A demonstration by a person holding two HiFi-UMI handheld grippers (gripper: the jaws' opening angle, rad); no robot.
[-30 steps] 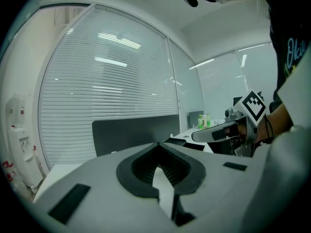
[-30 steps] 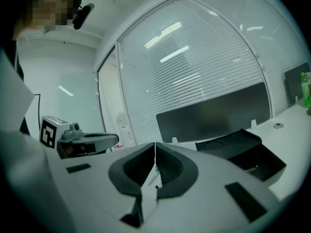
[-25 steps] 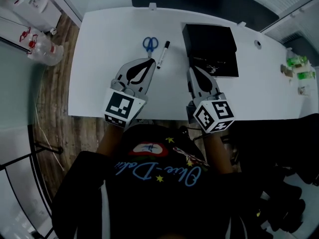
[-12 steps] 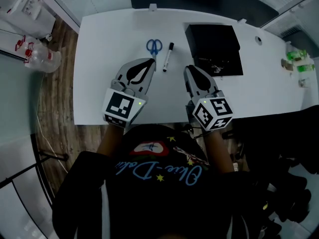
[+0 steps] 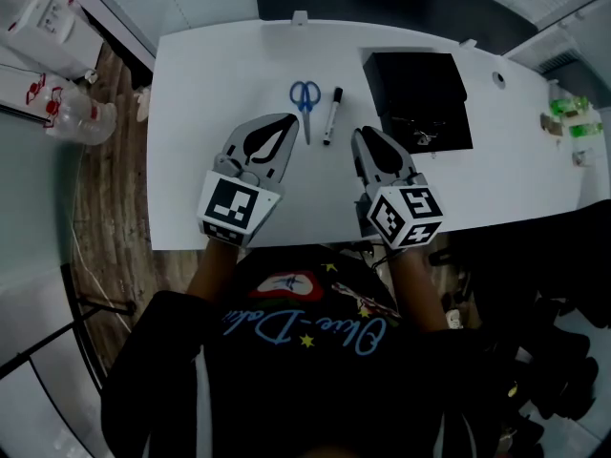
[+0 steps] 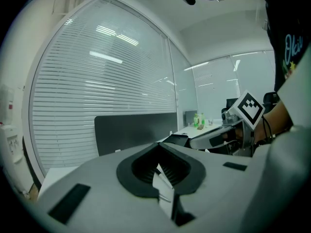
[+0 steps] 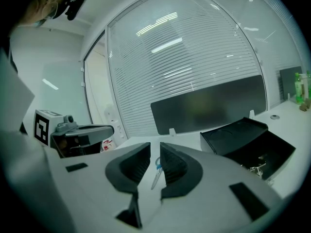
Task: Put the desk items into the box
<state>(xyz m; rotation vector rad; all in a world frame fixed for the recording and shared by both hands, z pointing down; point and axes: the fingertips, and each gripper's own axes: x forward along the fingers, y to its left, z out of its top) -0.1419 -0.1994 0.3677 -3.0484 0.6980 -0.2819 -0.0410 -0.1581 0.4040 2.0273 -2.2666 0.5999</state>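
Note:
Blue-handled scissors (image 5: 305, 96) and a black marker (image 5: 331, 114) lie side by side on the white desk (image 5: 210, 74). The black box (image 5: 420, 93) stands open to their right, with small metal clips (image 5: 421, 134) inside. My left gripper (image 5: 289, 119) hovers just short of the scissors, shut and empty; its tips meet in the left gripper view (image 6: 158, 147). My right gripper (image 5: 366, 136) hovers between the marker and the box. Its jaws have just been opening and nothing is between them (image 7: 154, 147); the scissors (image 7: 157, 171) show through the gap.
Green bottles (image 5: 568, 117) stand at the desk's far right end, near a round cable hole (image 5: 497, 77). A dark partition panel (image 7: 209, 106) runs along the desk's back edge. Wrapped water bottles (image 5: 72, 113) lie on the floor to the left.
Both grippers have slid a little to the left across the desk, the right one away from the box. The right jaws have parted.

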